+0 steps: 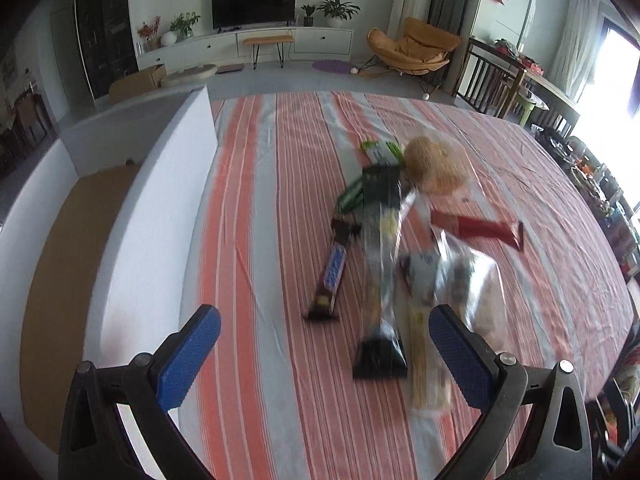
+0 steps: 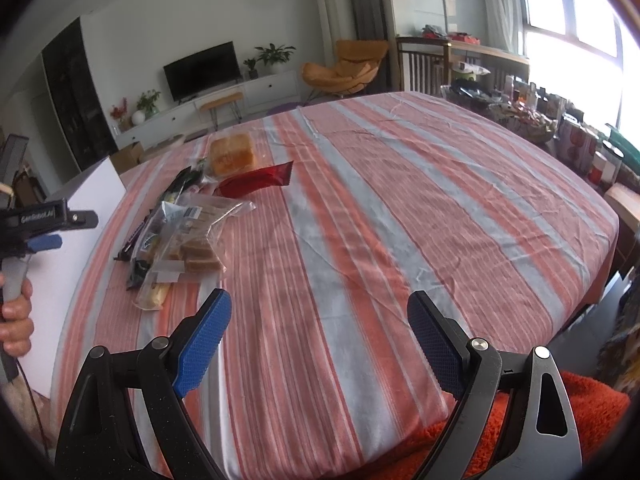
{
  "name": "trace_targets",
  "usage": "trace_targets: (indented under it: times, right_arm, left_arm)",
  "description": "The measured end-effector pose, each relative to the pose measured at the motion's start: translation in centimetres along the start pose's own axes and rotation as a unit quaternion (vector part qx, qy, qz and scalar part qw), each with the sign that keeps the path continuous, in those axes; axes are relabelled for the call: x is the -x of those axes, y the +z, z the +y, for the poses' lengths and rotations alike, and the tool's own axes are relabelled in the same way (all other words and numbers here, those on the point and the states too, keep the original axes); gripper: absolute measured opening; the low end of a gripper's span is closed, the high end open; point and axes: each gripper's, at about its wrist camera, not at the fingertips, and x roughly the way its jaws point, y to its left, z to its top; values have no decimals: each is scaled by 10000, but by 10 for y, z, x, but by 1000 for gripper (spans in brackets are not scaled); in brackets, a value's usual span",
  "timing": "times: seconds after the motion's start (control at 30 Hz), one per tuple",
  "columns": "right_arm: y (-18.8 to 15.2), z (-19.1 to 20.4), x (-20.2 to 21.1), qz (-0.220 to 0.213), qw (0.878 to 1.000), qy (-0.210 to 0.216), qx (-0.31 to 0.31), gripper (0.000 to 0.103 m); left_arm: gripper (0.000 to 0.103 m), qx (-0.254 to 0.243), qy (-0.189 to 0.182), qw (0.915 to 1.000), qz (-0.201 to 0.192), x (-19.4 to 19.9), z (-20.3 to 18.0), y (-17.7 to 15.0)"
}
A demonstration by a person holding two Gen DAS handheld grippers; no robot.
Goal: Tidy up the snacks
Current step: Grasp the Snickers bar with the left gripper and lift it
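- Snacks lie heaped on a round table under a cloth striped orange, pink and grey (image 2: pixel 360 208), nothing yet sorted; the job looks to be at its opening step, a first pick still to be chosen.
- The left gripper (image 1: pixel 325 346), blue pads (image 1: pixel 188 354) set wide apart and empty, hangs over the near end of the pile at the lower centre of its own view.
- The right gripper (image 2: pixel 319 338), jaws likewise spread and holding nothing, hovers over bare cloth at the lower centre of its view, well apart from the pile at centre left.
- In the heap: a long dark chocolate bar with a blue band (image 1: pixel 331 276), a slim clear-and-black packet (image 1: pixel 382 280), a flat red foil wrapper (image 2: pixel 256 182), a clear bag of brown cake slices (image 2: pixel 192 240), a bagged golden loaf (image 2: pixel 232 156) and green packets (image 1: pixel 380 152).
- A white-walled box with a brown floor (image 1: pixel 168 208) stands at the left of the left view, just beside the table, probably the destination.
- Next move calls for lowering the left gripper squarely over one packet and closing on it without dragging its neighbours.
- Motion blur defeats the wrapper lettering; only "GenRobot.AI" on the left tool's body, at the left edge of the right view, seems readable.
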Motion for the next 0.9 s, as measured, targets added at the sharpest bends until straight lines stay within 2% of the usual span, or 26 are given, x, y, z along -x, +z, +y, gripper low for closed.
trace_targets:
  times: [0.13,0.17,0.37,0.43,0.53,0.57,0.6,0.63,0.67,0.7,0.77,0.9]
  right_arm:
    - [0,-1,1,-14,10000,4,-3,92]
    - [0,-1,1,-24,10000,10,-9,92]
    - [2,-5,1,1,10000,53,-65,92]
    - [2,-6,1,14,9999,65,-86,92]
    - [3,-7,0,27,9999,75,-105,92]
    - [3,-7,0,34,9999,75,-106,92]
    - [2,-6,0,44,9999,75,-105,92]
    - [2,-7,0,52,9999,76,-107,92]
    - [2,-7,0,57,9999,78,-112,92]
    - [3,-8,-1,58,9999,80,-119,92]
    - [3,-9,-1,54,9999,88,-137,92]
    - [4,-11,-1,83,9997,110,-190,92]
  left_arm:
    - [100,-2,704,9972,234,-39,7,23]
    - [98,11,741,9966,355,-50,9,26]
    - [86,-56,442,9932,1075,-102,11,20]
    - [82,-92,489,9917,1187,-113,11,17]
    - [77,-24,386,9934,1075,-116,12,20]
    - [67,-56,363,9938,1052,-116,10,21]
    - [53,-139,329,9941,1023,-115,6,22]
    - [45,-265,272,9941,1012,-113,1,23]
    - [25,-376,239,9938,1023,-111,-4,22]
    - [18,-428,272,9932,1049,-109,-9,20]
    - [18,-378,330,9930,1072,-102,-10,12]
    - [18,-36,177,9938,1101,-81,0,-13]
